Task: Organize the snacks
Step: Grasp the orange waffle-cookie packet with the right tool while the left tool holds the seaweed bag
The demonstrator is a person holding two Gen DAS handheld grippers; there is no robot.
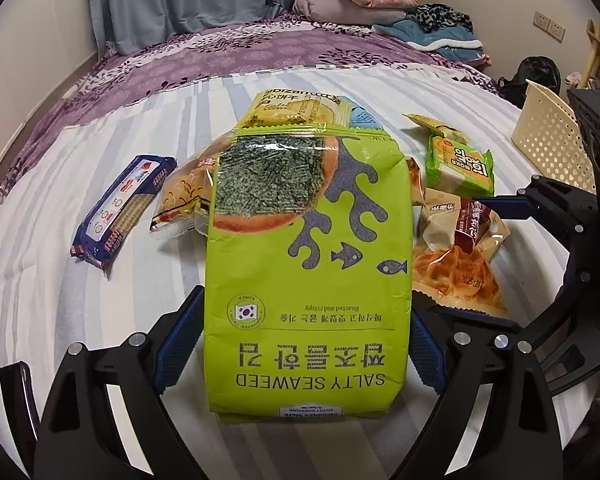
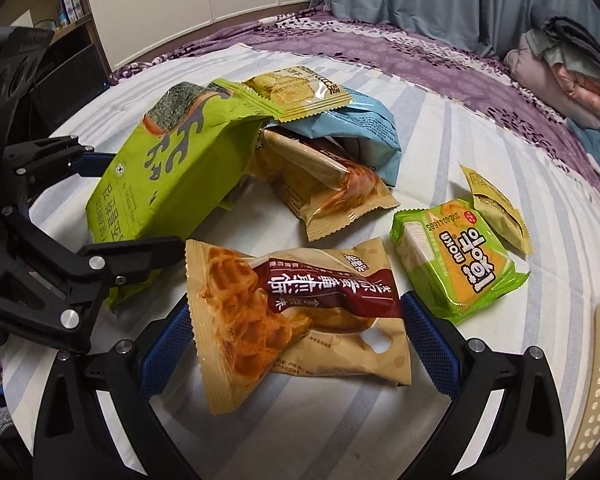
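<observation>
Here, the green seaweed bag (image 1: 308,280) is being straddled by the left gripper (image 1: 300,344) on the striped bed (image 1: 80,320); its jaws are standing wide, the blue pads apparently just beside the bag's edges, not squeezing. The right gripper (image 2: 296,340) is being held around the tan waffle packet (image 2: 296,320), jaws likewise released. Farther off, more snacks are lying heaped; a blue biscuit pack (image 1: 120,212) is lying apart at the left, and a perforated cream basket (image 1: 548,136) is standing at the right.
</observation>
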